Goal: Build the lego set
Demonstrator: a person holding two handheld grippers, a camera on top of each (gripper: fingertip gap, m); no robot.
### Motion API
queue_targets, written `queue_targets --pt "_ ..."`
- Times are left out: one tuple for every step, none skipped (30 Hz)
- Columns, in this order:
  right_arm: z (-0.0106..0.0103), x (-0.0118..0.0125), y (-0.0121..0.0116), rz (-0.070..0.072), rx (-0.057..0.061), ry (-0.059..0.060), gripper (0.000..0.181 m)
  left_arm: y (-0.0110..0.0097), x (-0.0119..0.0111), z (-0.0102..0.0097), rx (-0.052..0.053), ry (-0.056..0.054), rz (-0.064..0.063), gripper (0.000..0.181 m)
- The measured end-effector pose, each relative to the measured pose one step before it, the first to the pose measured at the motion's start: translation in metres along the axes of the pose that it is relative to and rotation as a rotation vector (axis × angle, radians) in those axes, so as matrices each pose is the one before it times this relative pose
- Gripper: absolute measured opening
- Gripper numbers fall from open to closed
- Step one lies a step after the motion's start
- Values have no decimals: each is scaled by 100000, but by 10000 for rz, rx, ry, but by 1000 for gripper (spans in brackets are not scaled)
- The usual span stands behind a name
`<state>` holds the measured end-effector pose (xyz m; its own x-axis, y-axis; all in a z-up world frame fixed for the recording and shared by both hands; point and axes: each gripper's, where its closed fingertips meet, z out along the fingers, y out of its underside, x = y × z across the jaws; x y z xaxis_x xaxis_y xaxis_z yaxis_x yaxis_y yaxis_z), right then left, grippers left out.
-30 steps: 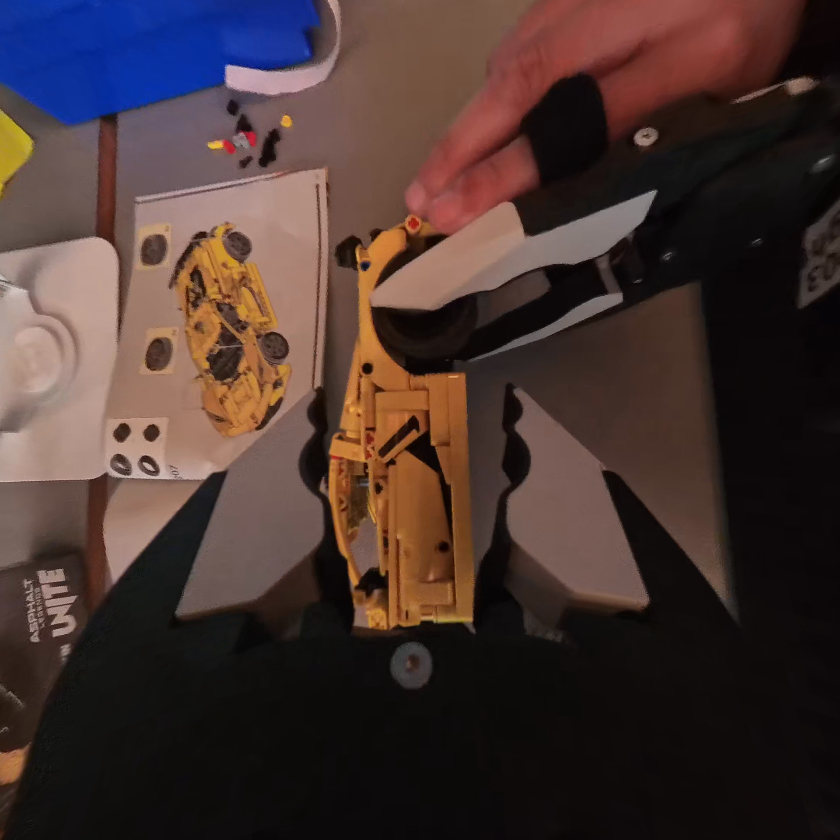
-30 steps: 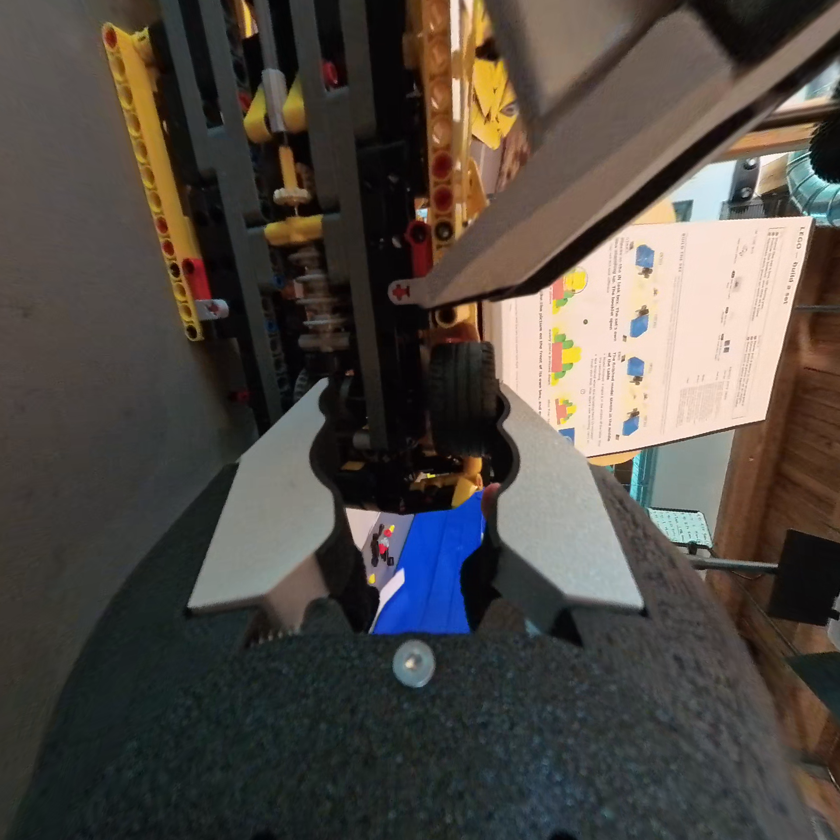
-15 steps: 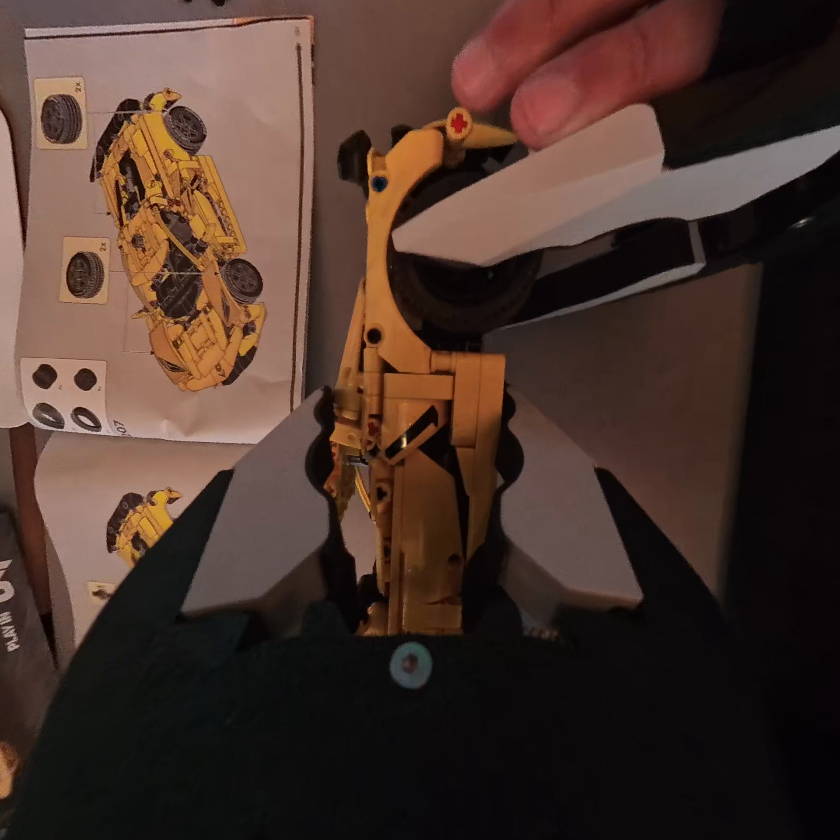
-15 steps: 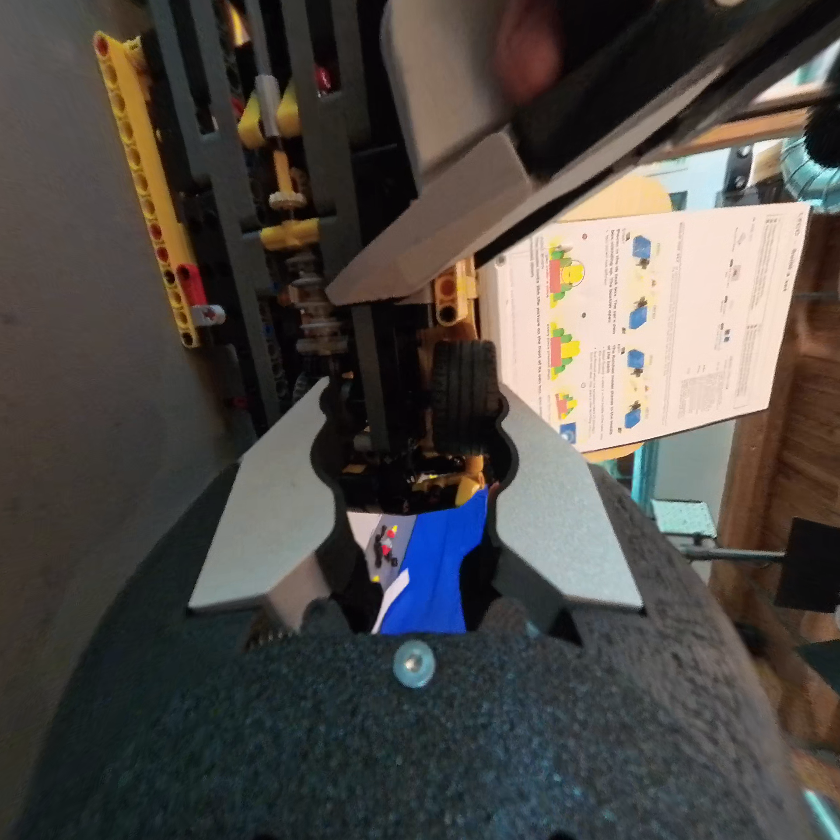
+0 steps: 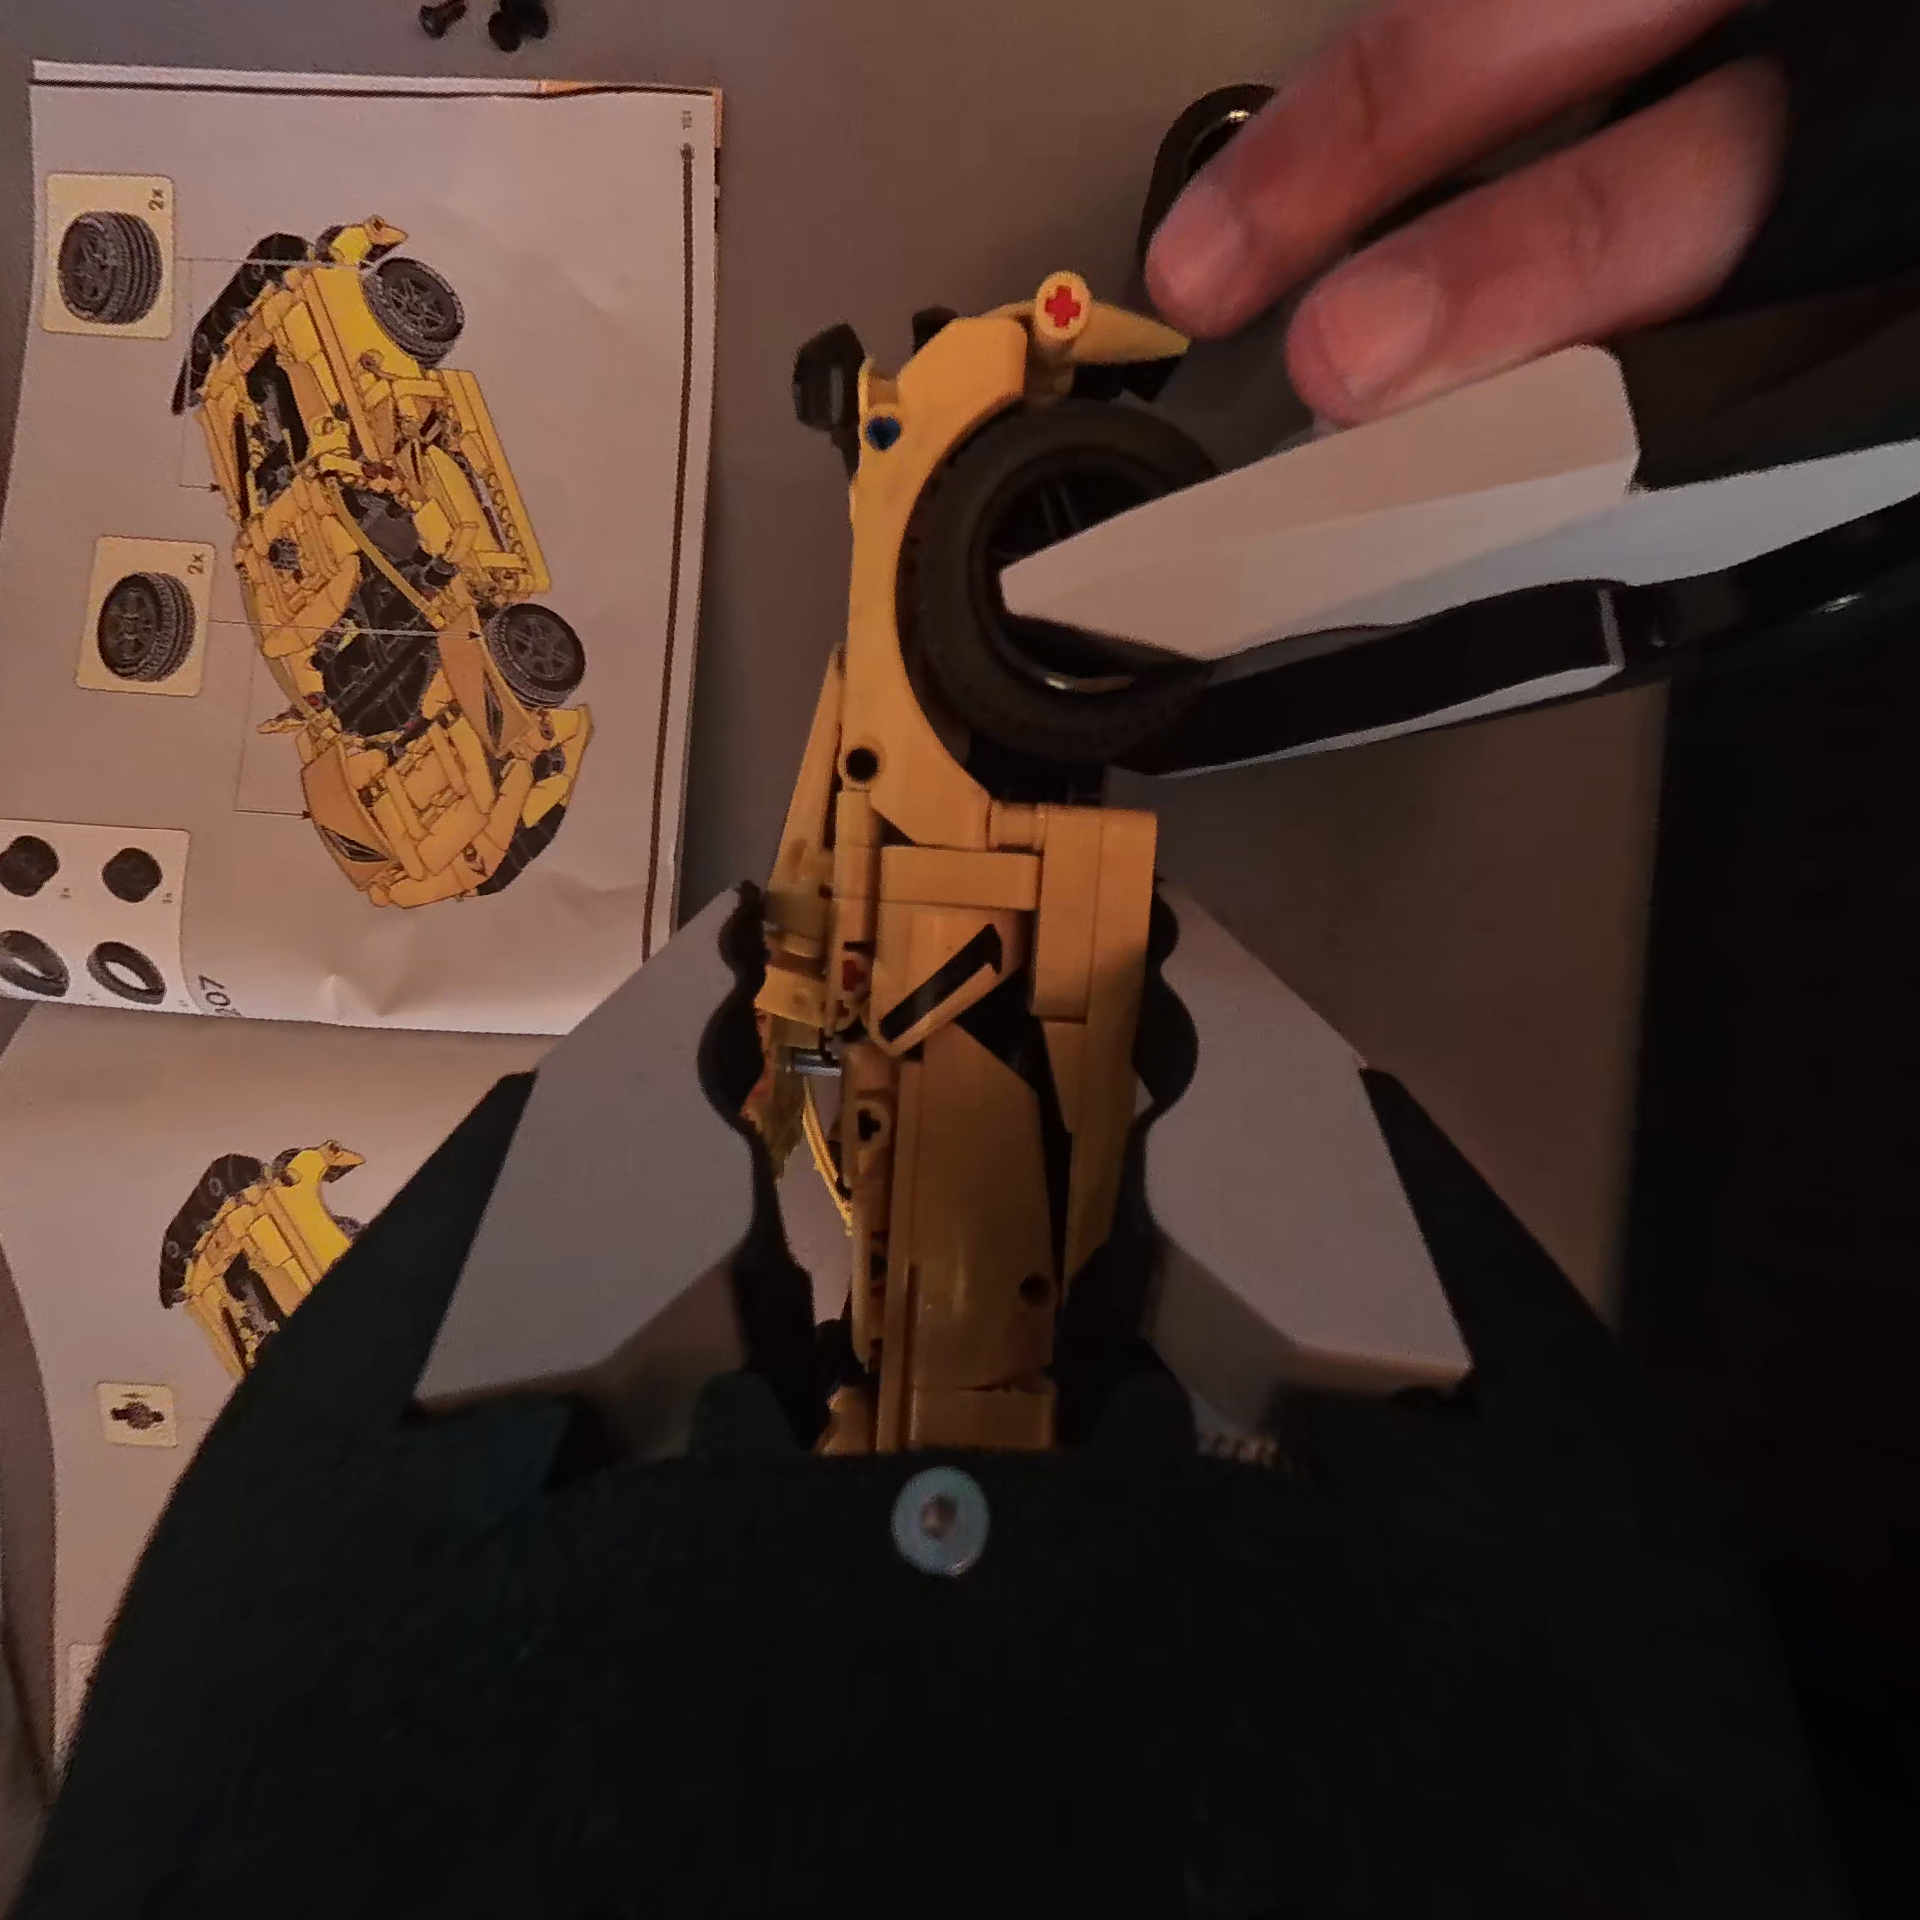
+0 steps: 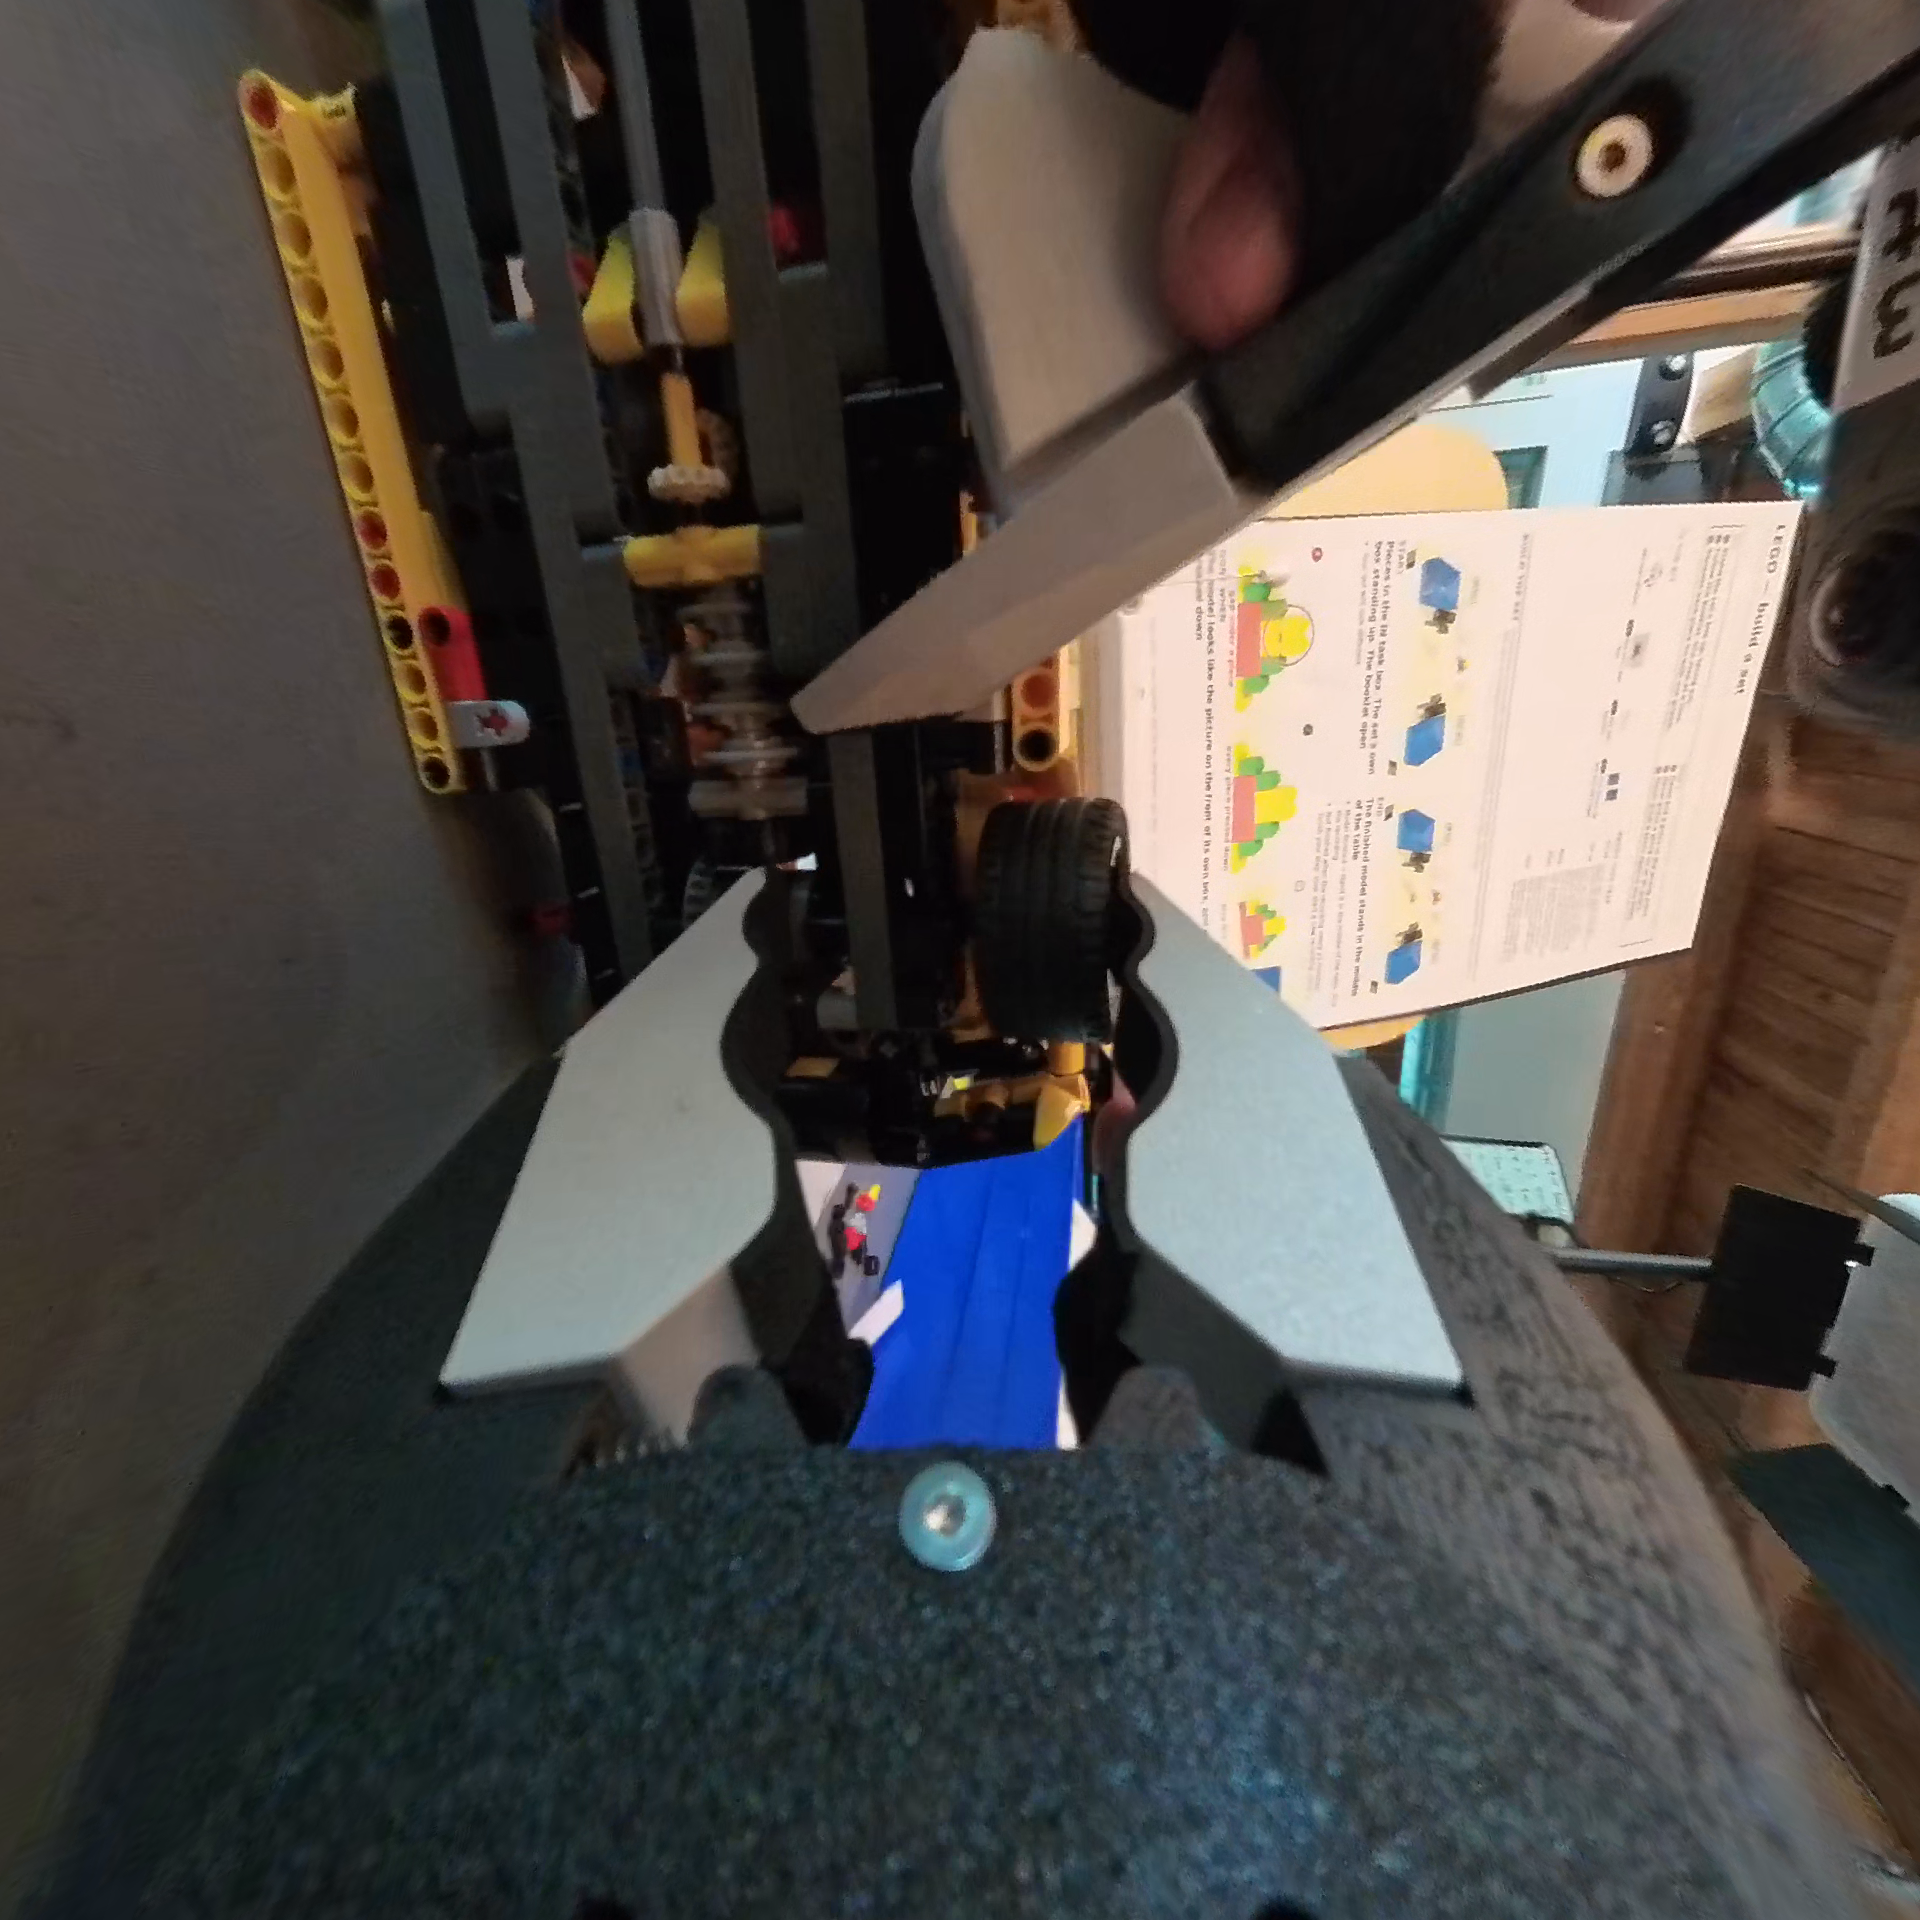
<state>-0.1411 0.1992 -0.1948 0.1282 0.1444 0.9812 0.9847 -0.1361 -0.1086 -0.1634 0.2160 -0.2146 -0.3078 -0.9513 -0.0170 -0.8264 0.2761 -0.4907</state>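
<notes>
Now your left gripper (image 5: 940, 1122) clamps the yellow car (image 5: 977, 1039) on its side, while your right gripper (image 6: 940, 997) pinches the wheel (image 5: 1049, 582) at one o'clock; next, press it squarely home.

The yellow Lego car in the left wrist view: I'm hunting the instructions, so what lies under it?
Bare grey table shows beneath the yellow Lego car; the open instruction booklet lies beside it. The spot directly below is hidden.
</notes>
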Motion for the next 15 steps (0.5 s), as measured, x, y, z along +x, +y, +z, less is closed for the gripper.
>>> queue_targets --pt "-54 -4 -46 68 55 -85 60 -5 6 3 -6 -8 0 73" --pt "-24 -23 15 95 11 -84 60 -7 -10 4 11 5 -16 73" --pt "-67 58 -112 130 87 -54 57 -17 0 9 14 23 -14 73" --pt "-40 216 -53 178 57 16 52 2 9 -2 12 11 5 73" --pt "-43 106 -114 168 93 -94 49 6 13 -3 -2 -3 8 73" --pt "7 38 -24 137 33 -150 49 3 -3 -2 0 -11 14 73" --pt "54 2 24 106 -16 -89 49 -3 -31 2 2 5 -36 73" --pt "62 8 0 -2 -20 34 49 2 -26 -1 4 10 -29 73" --pt "40 -1 -53 -192 -3 135 49 5 -5 -4 8 13 -4 73" --pt "42 1 -21 -266 -33 177 49 18 5 1 4 0 -11 73" --pt "-3 -11 -41 -161 -2 115 49 19 -8 1 -10 -21 15 73" --pt "-20 -3 -11 24 44 32 49 -11 3 6 -10 -20 33 73" --pt "-28 5 28 32 86 58 48 -18 10 9 5 -1 -7 73" --pt "-45 -3 -18 -129 123 129 48 -7 1 16 -3 3 -4 73" --pt "-73 -20 -52 -193 90 121 47 -9 32 4 -1 -6 43 73"
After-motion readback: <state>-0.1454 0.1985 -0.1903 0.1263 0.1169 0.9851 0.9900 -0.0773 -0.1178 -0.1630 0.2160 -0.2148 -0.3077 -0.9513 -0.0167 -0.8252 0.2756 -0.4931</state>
